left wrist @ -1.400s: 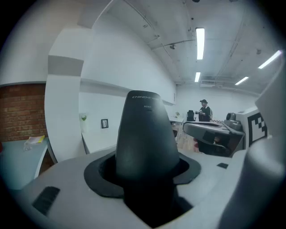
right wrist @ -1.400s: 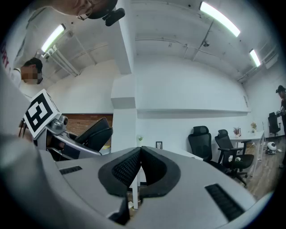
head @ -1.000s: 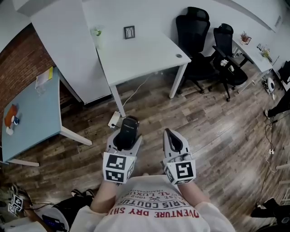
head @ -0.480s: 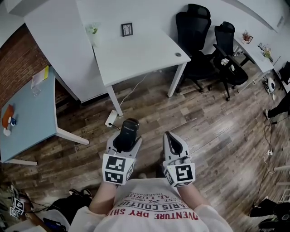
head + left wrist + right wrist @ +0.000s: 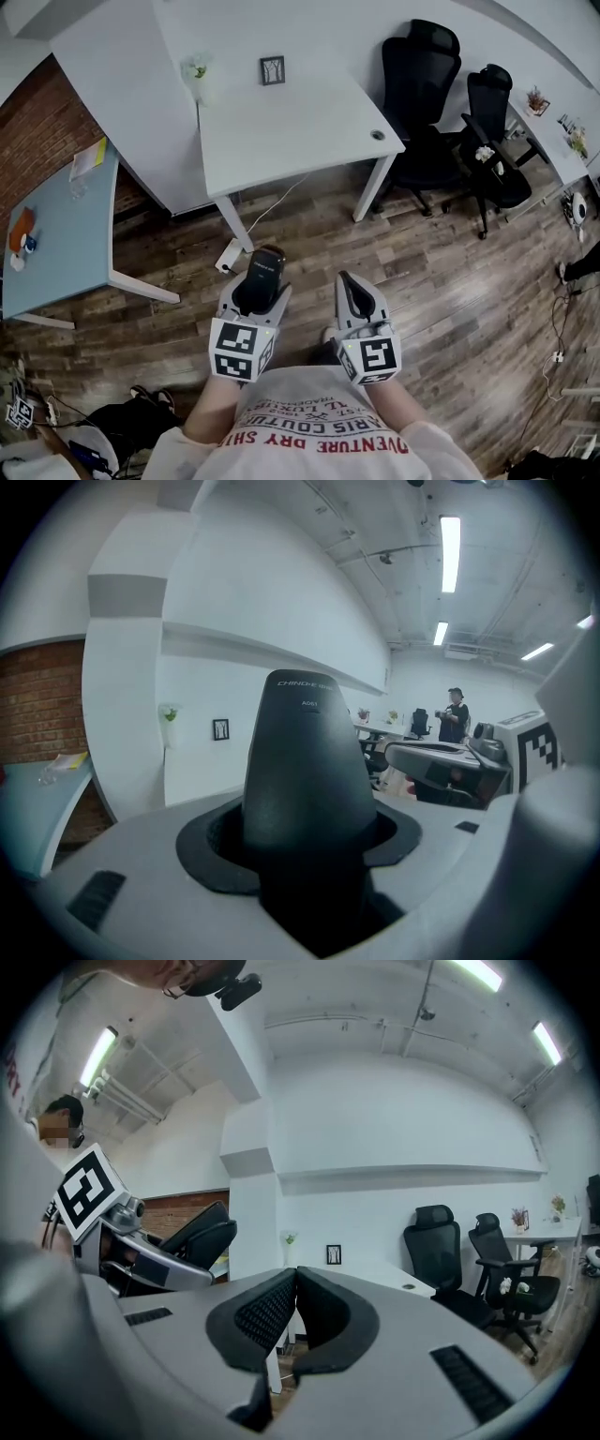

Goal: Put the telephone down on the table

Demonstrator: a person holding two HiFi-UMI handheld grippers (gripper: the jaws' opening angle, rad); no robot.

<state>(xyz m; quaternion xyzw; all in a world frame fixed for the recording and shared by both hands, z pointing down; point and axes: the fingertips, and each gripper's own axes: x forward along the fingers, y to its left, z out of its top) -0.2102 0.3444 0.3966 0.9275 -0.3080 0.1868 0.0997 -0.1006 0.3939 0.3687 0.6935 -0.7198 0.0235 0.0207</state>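
Note:
A black telephone handset [image 5: 263,272] [image 5: 309,761] stands between the jaws of my left gripper [image 5: 259,285], which is shut on it; its rounded upper end sticks out past the jaws. My right gripper [image 5: 354,290] [image 5: 292,1309] is held beside it at waist height, shut with nothing in it, its black pads touching. Both hang over the wooden floor, well short of the white table [image 5: 309,127] ahead. The left gripper [image 5: 155,1241] with the handset also shows at the left of the right gripper view.
On the white table stand a small framed picture [image 5: 272,70] and a little plant [image 5: 197,68]. A light-blue table [image 5: 56,234] is at the left, two black office chairs [image 5: 436,103] at the right. A power strip [image 5: 228,253] lies on the floor under the table.
The view has shifted a little: the white table and chairs sit slightly further right and lower in the picture. Both grippers keep their hold and their places before my body.

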